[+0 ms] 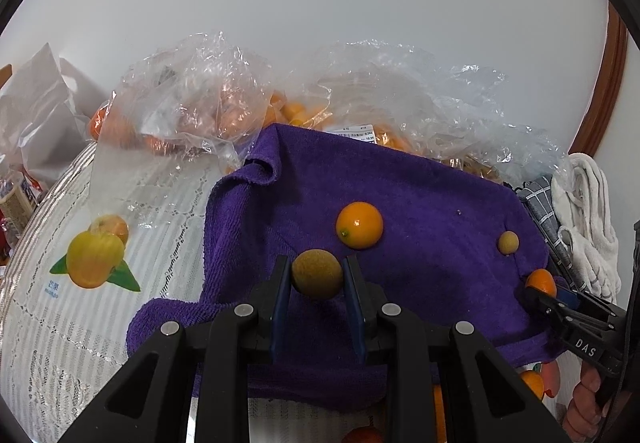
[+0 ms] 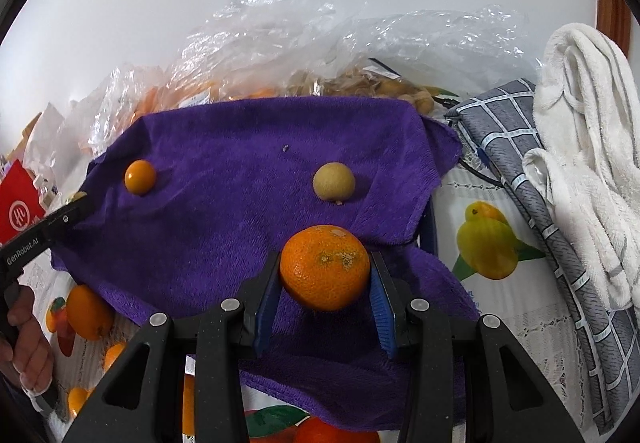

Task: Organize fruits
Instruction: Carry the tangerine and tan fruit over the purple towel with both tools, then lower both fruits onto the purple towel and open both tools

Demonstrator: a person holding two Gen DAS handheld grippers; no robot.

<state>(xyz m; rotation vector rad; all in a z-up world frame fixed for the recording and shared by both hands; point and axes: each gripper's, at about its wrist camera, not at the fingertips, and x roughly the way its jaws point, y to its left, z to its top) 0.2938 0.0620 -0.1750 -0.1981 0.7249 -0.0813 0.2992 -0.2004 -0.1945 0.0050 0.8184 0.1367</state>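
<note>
**Operator:** I've got a fruit in each tool. My left gripper [image 1: 316, 275] is pinching a small tan-brown round fruit [image 1: 317, 273], a longan by the look of it, though the skin is too blurred for me to be sure. My right gripper [image 2: 325, 271] is clamped on a mandarin [image 2: 325, 267], one blue pad on each side of its widest part. Both hang just over the purple towel [image 1: 420, 183].

**Spotter:** How do you expect they'll handle?

**Operator:** Both light, I'd judge. The mandarin has soft, loose peel with some give, so I'd grip it across the middle and keep the squeeze gentle. The longan's shell looks thin and dry, so too much pressure could crack it, and being round it could roll once set down. The towel's pile should stop that.

**Spotter:** What does each camera give you?

**Operator:** The left view shows a kumquat [image 1: 359, 225] resting on the towel just beyond my longan, a second longan [image 1: 508, 242] farther right, and the right tool coming in at the edge. It also shows the clear bags [image 1: 192, 103] of orange fruit behind. Only the right view shows the grey checked cloth [image 2: 532, 179], the white towel [image 2: 584, 147] beside it, and the mango print on the tablecloth [image 2: 486, 243] there.
</note>
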